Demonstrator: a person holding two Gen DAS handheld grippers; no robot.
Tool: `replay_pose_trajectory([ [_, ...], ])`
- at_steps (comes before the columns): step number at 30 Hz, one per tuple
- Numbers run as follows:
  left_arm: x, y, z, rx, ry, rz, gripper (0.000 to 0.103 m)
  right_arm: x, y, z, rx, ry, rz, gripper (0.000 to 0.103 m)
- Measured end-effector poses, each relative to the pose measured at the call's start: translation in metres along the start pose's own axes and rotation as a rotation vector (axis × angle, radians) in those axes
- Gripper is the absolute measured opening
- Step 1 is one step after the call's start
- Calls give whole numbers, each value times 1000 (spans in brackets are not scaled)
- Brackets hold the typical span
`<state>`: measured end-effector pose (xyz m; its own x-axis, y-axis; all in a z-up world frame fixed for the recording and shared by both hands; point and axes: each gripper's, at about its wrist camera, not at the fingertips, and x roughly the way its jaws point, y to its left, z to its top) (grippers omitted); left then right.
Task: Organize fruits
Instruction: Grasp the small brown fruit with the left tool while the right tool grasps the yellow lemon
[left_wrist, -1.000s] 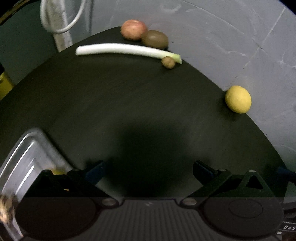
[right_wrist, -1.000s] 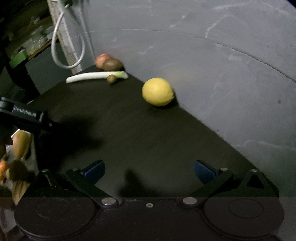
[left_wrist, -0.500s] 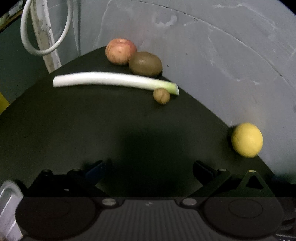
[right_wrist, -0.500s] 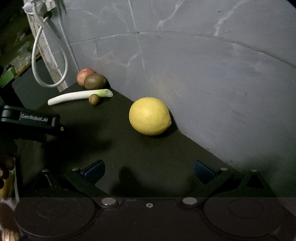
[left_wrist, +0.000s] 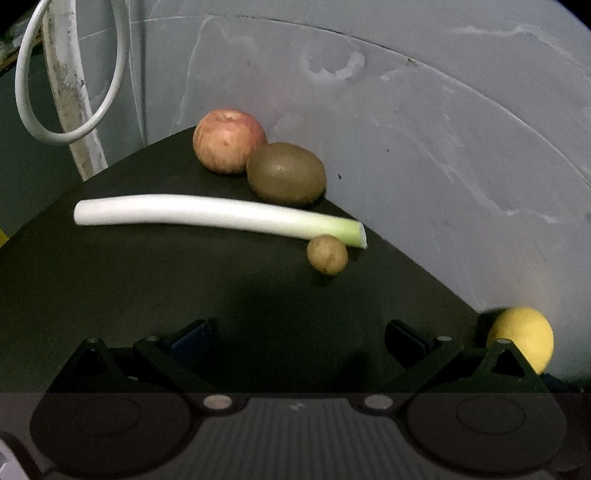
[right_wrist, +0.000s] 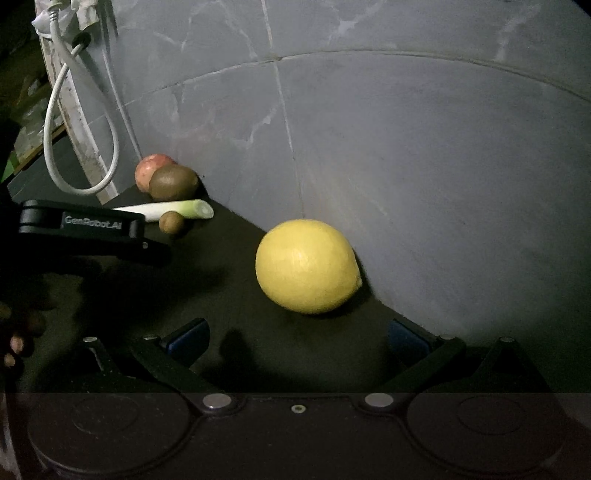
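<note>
Resting against the grey wall (right_wrist: 424, 166) at the edge of the dark table (right_wrist: 229, 288), the lemon (right_wrist: 306, 266) lies just ahead of the right gripper (right_wrist: 297, 338), roughly centred between its two blue-padded fingers, which stand spread wide and hold nothing. This looks like the approach step of a pick: the next move, as I judge it, calls for pushing the right gripper forward until the pads flank the lemon's widest part, then closing gently, since the round fruit could roll along the wall if nudged off-centre. Farther along the table, the left gripper (left_wrist: 297, 338) is likewise spread and empty, facing a cluster at the far corner: a small brown round fruit (left_wrist: 327, 254) touching the cut green end of a leek (left_wrist: 207, 214), and behind the leek a kiwi (left_wrist: 286, 174) pressed against an apple (left_wrist: 229, 140). The small fruit sits nearest the left gripper, a little right of its centre line and apart from its fingers. A white cable (left_wrist: 66, 74) loops down beside a pale post beyond the table's end. No container for the fruit can be made out in either view.
</note>
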<state>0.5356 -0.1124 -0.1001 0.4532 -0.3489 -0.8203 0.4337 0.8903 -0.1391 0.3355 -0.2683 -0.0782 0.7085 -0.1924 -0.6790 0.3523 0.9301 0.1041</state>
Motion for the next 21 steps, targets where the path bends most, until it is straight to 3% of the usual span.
replay_pose_trajectory([
  [12,24,-6,15,16,-106,21,102,19,11,6,9,-67,-52,102],
  [21,25,-16,9,66,-162,22,87,25,21,6,31,-115,-103,91],
])
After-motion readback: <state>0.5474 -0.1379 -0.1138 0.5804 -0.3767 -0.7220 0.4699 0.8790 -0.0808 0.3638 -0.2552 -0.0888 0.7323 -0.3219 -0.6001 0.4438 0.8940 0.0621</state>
